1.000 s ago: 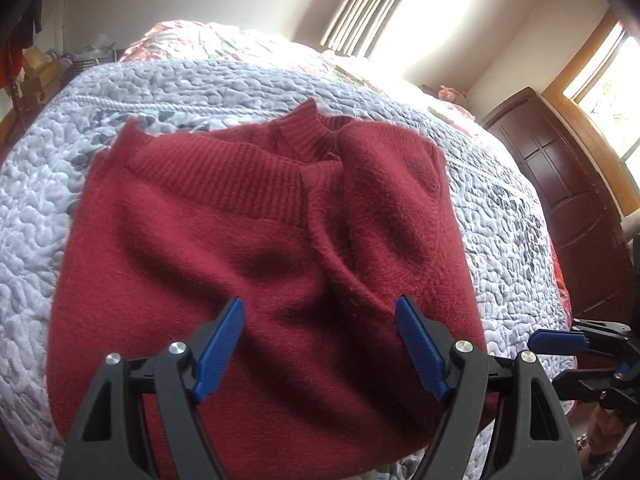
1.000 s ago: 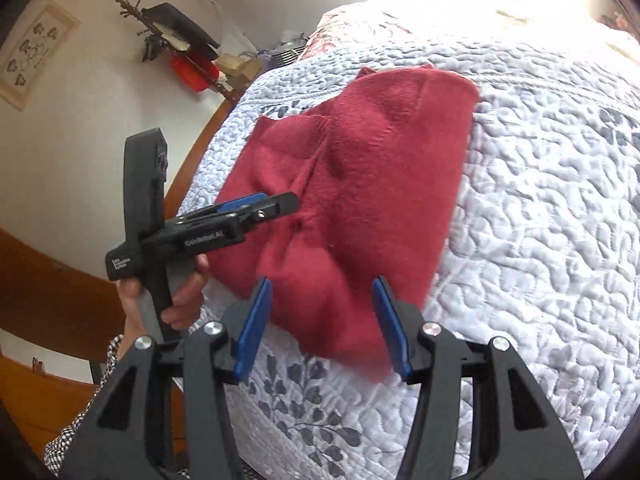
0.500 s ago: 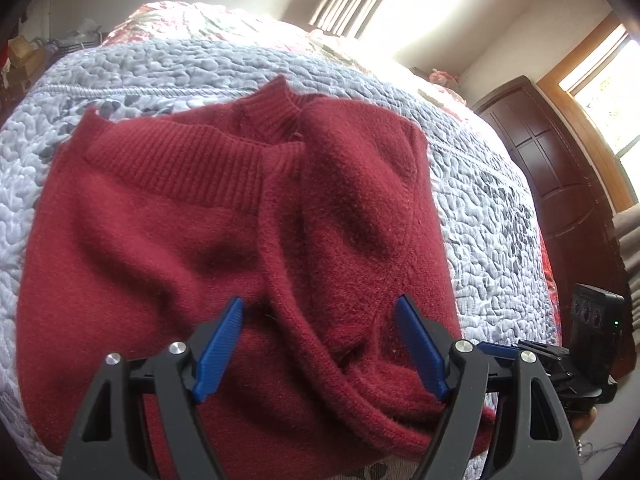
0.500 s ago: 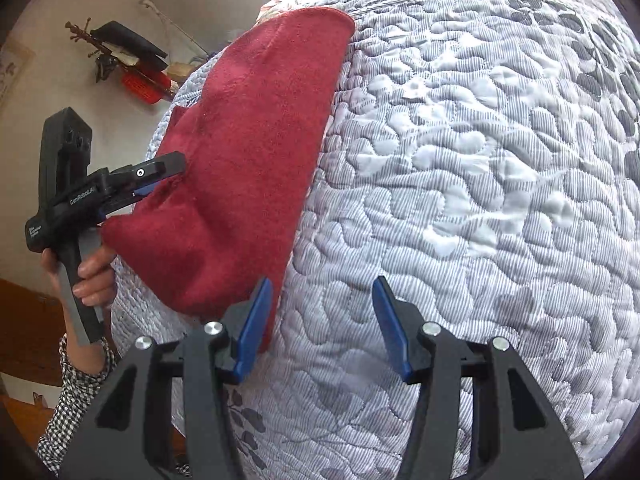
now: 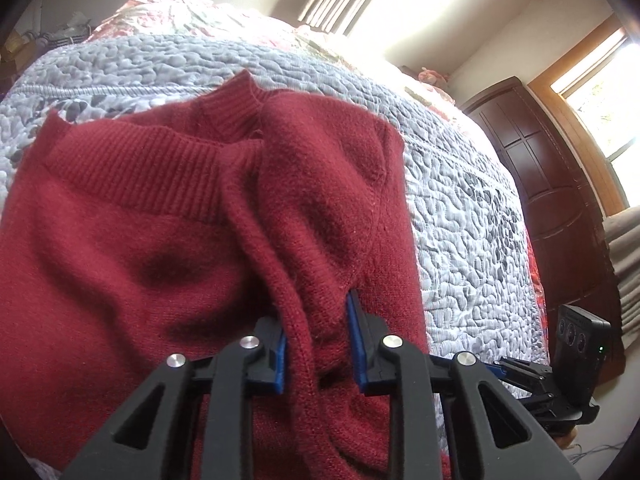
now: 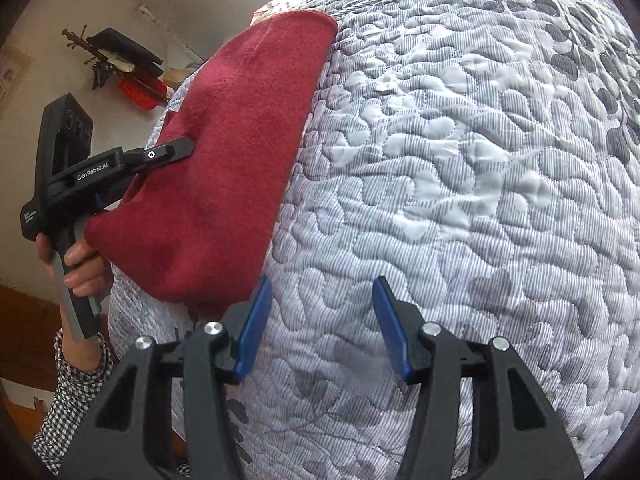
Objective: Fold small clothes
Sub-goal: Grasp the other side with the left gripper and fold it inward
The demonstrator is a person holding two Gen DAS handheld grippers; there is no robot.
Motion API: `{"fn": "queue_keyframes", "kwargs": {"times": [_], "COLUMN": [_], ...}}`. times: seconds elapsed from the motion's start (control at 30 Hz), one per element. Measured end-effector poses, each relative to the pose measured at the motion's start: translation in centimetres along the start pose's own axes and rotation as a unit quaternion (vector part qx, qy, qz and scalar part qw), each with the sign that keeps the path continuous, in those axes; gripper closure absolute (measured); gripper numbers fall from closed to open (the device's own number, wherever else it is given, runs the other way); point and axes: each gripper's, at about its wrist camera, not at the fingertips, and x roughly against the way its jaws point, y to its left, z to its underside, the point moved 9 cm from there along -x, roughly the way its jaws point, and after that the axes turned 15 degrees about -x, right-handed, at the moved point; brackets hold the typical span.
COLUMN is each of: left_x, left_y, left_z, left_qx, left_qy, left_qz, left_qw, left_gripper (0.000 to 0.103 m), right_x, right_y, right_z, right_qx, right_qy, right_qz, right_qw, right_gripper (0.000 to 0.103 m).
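Note:
A dark red knitted sweater [image 5: 132,248] lies partly folded on a grey quilted bedspread [image 5: 460,200], its ribbed hem and collar towards the far side. My left gripper [image 5: 316,320] is shut on a raised fold of the sweater near its front edge. In the right wrist view the sweater [image 6: 240,160] is on the left, with the left gripper [image 6: 160,156] pinching its near side. My right gripper [image 6: 322,286] stands open over the bare bedspread [image 6: 460,160], just right of the sweater's corner, with nothing between its fingers.
A dark wooden cabinet [image 5: 560,208] and a bright window [image 5: 600,92] stand right of the bed. A floral cover [image 5: 192,12] lies at the far end. A wall rack with a red bag [image 6: 132,84] hangs left. A person's hand [image 6: 80,264] holds the left gripper's handle.
My left gripper has moved forward and shut on a fold of the sweater. The right gripper has swung right, off the sweater and over the bare bedspread, still open.

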Motion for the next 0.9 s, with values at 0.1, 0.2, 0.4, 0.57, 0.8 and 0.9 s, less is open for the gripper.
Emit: {"fn": "queue_keyframes", "kwargs": {"times": [0.1, 0.2, 0.4, 0.57, 0.8, 0.9], "left_x": [1.0, 2.5, 5.5, 8.1, 12.3, 13.6], "left_y": [0.6, 1.1, 2.5, 4.9, 11.0, 13.8], "left_z": [-0.1, -0.5, -1.4, -1.6, -1.1, -0.5], "left_qx": [0.02, 0.027, 0.02, 0.007, 0.026, 0.044], "left_qy": [-0.019, -0.039, -0.057, -0.062, -0.068, -0.069], "left_qz": [0.018, 0.033, 0.023, -0.01, -0.055, -0.064], "left_qw": [0.9995, 0.9983, 0.9979, 0.998, 0.9958, 0.9946], "left_gripper": [0.081, 0.082, 0.082, 0.082, 0.082, 0.082], "right_x": [-0.4, -0.5, -1.2, -2.0, -3.4, -4.0], "right_y": [0.3, 0.6, 1.7, 3.5, 5.9, 6.5], "right_z": [0.5, 0.8, 0.7, 0.9, 1.3, 1.4], "right_qx": [0.004, 0.009, 0.018, 0.032, 0.05, 0.056], "right_qy": [0.002, 0.004, 0.006, 0.012, 0.021, 0.027], "right_qz": [0.001, 0.003, 0.002, 0.003, 0.0, 0.001], "right_qw": [1.0, 1.0, 1.0, 0.999, 0.999, 0.998], "right_gripper": [0.05, 0.049, 0.048, 0.048, 0.048, 0.048]}}
